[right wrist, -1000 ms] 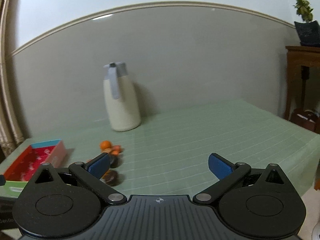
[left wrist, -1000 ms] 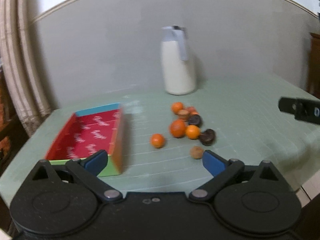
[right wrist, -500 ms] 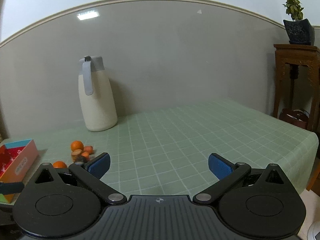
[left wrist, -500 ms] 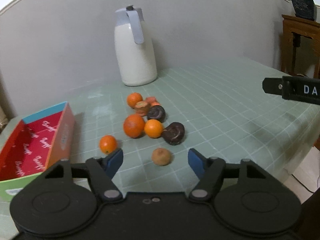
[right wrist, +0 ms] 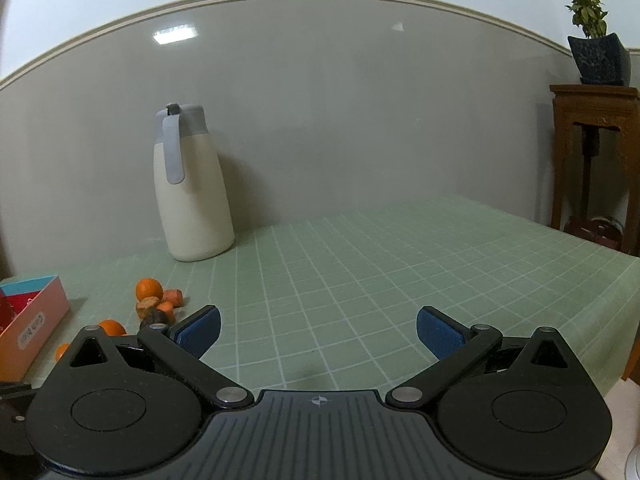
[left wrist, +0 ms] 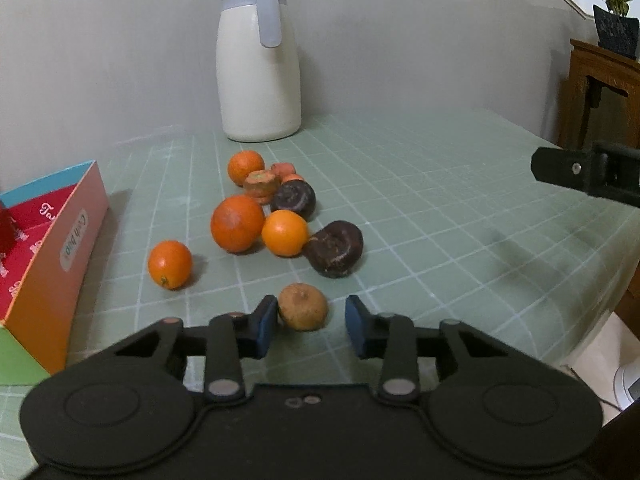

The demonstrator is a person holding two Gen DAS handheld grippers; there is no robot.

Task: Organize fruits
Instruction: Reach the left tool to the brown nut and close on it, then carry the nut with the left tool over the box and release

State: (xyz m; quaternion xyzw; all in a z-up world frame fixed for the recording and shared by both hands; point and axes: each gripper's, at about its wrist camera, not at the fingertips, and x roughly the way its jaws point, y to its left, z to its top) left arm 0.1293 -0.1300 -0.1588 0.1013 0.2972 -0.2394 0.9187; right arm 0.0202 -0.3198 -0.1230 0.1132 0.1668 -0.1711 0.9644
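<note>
Currently the left gripper [left wrist: 311, 319] stands parted astride the brown fruit [left wrist: 303, 306] on the table [left wrist: 440, 216], its left pad touching, evidently poised to grasp. Right gripper [right wrist: 318, 330] idles wide apart, empty, clear of the box [left wrist: 60, 248].

Four oranges [left wrist: 237, 223], two dark fruits [left wrist: 335, 248], one brown fruit [left wrist: 303, 306] (nearest), one jug [left wrist: 259, 56], one box [left wrist: 60, 248]

Left gripper [left wrist: 311, 322] jaws part-open; right gripper [right wrist: 318, 330] jaws wide.
</note>
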